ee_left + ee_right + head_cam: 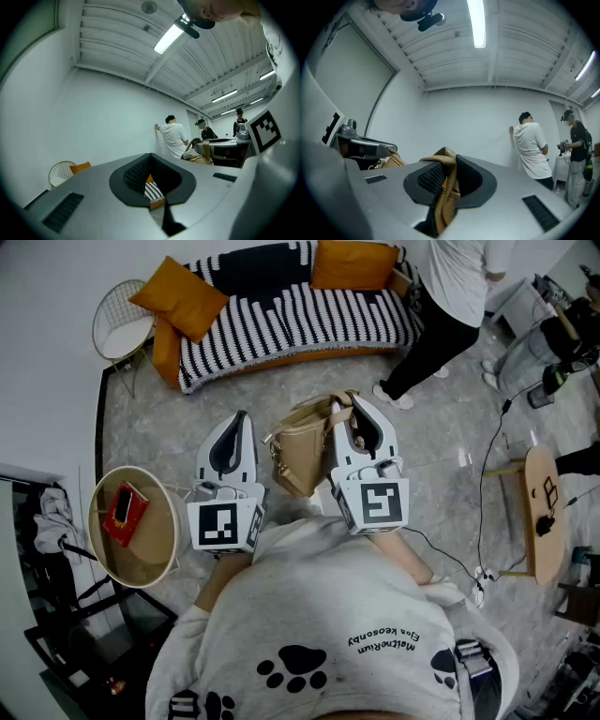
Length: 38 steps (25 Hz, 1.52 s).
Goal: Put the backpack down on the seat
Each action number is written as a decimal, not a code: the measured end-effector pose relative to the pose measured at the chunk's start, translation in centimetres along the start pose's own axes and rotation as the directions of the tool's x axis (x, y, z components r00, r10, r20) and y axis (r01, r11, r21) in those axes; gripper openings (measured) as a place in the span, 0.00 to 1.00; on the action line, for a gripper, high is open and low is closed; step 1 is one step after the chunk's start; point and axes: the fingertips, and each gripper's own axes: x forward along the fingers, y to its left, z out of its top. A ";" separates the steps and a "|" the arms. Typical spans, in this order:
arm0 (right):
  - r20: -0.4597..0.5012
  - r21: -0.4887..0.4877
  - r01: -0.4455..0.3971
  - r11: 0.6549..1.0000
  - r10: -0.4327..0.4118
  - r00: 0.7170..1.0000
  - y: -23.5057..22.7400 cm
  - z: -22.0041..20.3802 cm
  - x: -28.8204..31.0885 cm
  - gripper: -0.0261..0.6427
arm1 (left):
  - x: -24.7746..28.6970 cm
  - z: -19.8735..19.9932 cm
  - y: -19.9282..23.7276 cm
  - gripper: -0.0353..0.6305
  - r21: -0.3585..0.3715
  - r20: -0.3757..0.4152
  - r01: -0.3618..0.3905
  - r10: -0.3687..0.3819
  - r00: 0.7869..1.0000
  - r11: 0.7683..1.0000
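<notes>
A tan backpack [302, 451] hangs above the grey floor between my two grippers, some way in front of the sofa [281, 320], which is covered by a black-and-white striped throw. My right gripper [359, 411] is shut on the backpack's tan strap [445, 187], which runs up between its dark pads and loops over the tip. The bag's body shows at the left of the right gripper view [391, 161]. My left gripper [238, 423] is beside the bag on the left, shut and holding nothing. Through the cut-out of its jaws I see the striped sofa [152, 191].
Orange cushions [180, 296] lie on the sofa. A white wire chair [122, 322] stands at its left end. A round side table [150, 554] with a red object is at my left. People stand at the upper right [450, 306]. A cable runs to a wooden stool [544, 512].
</notes>
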 end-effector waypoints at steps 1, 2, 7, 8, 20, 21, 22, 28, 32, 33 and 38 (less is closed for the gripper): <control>-0.008 0.003 0.006 1.000 -0.006 1.000 -0.1 -0.1 -0.3 0.15 | -0.1 0.0 -0.4 0.08 0.002 -0.005 0.008 -0.008 1.000 1.000; -0.015 0.006 0.012 1.000 -0.012 1.000 -0.2 -0.2 -0.6 0.15 | -0.2 0.1 -0.8 0.08 0.005 -0.010 0.016 -0.016 1.000 1.000; -0.006 0.015 0.010 1.000 -0.010 1.000 -0.6 0.2 -1.0 0.15 | 0.3 0.5 -2.0 0.08 0.014 -0.012 0.034 -0.034 0.999 0.999; -0.003 0.015 0.006 1.000 -0.006 1.000 -0.6 0.2 -1.0 0.15 | 0.4 0.5 -2.1 0.08 0.014 -0.012 0.034 -0.034 0.999 0.999; -0.027 0.027 0.001 1.000 0.000 1.000 -3.3 -0.8 -0.1 0.15 | 2.5 0.2 -3.5 0.08 0.018 -0.021 0.025 -0.025 0.999 1.000; -0.029 0.027 -0.002 1.000 0.003 1.000 -3.4 -0.9 0.1 0.15 | 2.6 0.1 -3.5 0.08 0.018 -0.023 0.024 -0.024 0.999 1.000; -0.027 0.027 -0.007 1.000 0.008 1.000 -3.5 -0.9 0.4 0.15 | 2.8 0.0 -3.4 0.08 0.019 -0.025 0.023 -0.022 0.999 1.000; -0.036 0.043 -0.011 0.999 0.012 0.999 -3.6 -1.9 2.6 0.15 | 4.1 -0.5 -1.5 0.08 0.016 -0.024 0.021 -0.021 0.999 1.000; -0.046 0.045 -0.019 0.999 0.021 0.999 -3.7 -2.6 5.2 0.15 | 6.3 -1.4 0.1 0.08 0.010 -0.032 0.027 -0.026 0.999 1.000; -0.040 0.046 -0.023 0.999 0.025 0.999 -3.8 -2.7 6.0 0.15 | 7.0 -1.6 0.5 0.08 0.006 -0.029 0.031 -0.031 0.999 0.999; -0.050 0.026 -0.001 1.000 0.003 0.999 -2.8 -3.1 10.6 0.15 | 10.1 -2.1 4.7 0.08 -0.002 -0.009 0.061 -0.061 0.998 0.998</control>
